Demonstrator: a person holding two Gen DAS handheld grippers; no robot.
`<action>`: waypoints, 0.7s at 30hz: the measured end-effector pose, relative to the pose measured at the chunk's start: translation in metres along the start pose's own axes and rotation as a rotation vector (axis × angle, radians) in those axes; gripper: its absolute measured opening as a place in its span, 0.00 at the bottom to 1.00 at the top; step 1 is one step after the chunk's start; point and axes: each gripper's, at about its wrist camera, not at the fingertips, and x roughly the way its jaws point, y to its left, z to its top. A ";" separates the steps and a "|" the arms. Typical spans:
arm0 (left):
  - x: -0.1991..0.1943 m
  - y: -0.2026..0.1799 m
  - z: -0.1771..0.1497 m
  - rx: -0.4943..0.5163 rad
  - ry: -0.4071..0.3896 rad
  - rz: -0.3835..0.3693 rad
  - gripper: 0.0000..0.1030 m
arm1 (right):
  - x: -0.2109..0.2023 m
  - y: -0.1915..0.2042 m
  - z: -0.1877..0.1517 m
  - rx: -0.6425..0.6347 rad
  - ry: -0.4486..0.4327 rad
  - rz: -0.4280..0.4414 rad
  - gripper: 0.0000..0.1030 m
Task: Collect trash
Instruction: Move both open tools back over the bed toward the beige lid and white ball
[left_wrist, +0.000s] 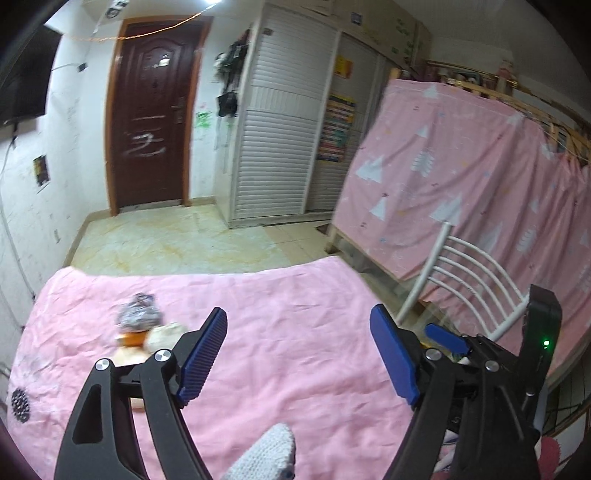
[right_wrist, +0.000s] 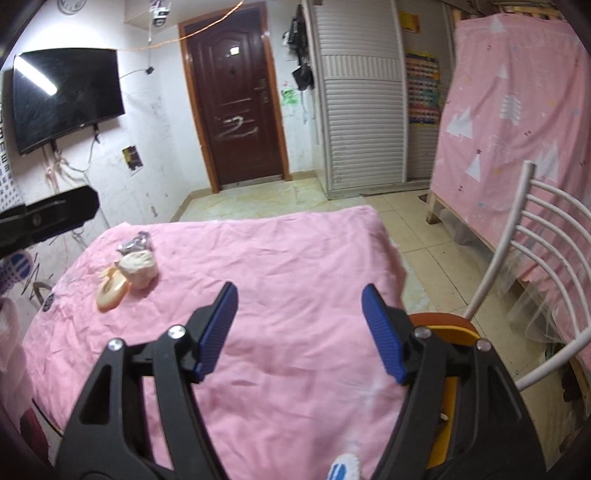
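Note:
A small pile of trash lies on the far left of the pink-covered table (right_wrist: 295, 266): a crumpled silver wrapper (right_wrist: 135, 242), a crumpled white paper ball (right_wrist: 140, 266) and an orange tape roll (right_wrist: 110, 290). In the left wrist view the wrapper (left_wrist: 139, 315), paper ball (left_wrist: 164, 336) and tape roll (left_wrist: 130, 339) sit just left of the left finger. My left gripper (left_wrist: 299, 354) is open and empty above the table (left_wrist: 295, 295). My right gripper (right_wrist: 299, 326) is open and empty over the table's middle, well right of the pile.
A white chair (right_wrist: 532, 266) with an orange seat stands at the table's right side. A pink-draped bunk bed (right_wrist: 517, 110) is beyond it. A brown door (right_wrist: 236, 96), a white wardrobe (right_wrist: 362, 96) and a wall TV (right_wrist: 66, 96) are at the back.

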 end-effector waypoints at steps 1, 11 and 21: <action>-0.001 0.007 0.000 -0.010 0.001 0.007 0.69 | 0.004 0.007 0.002 -0.009 0.005 0.010 0.67; -0.009 0.082 -0.009 -0.095 0.024 0.113 0.71 | 0.030 0.060 0.011 -0.091 0.044 0.065 0.67; 0.008 0.137 -0.026 -0.125 0.124 0.263 0.71 | 0.051 0.099 0.015 -0.139 0.077 0.103 0.67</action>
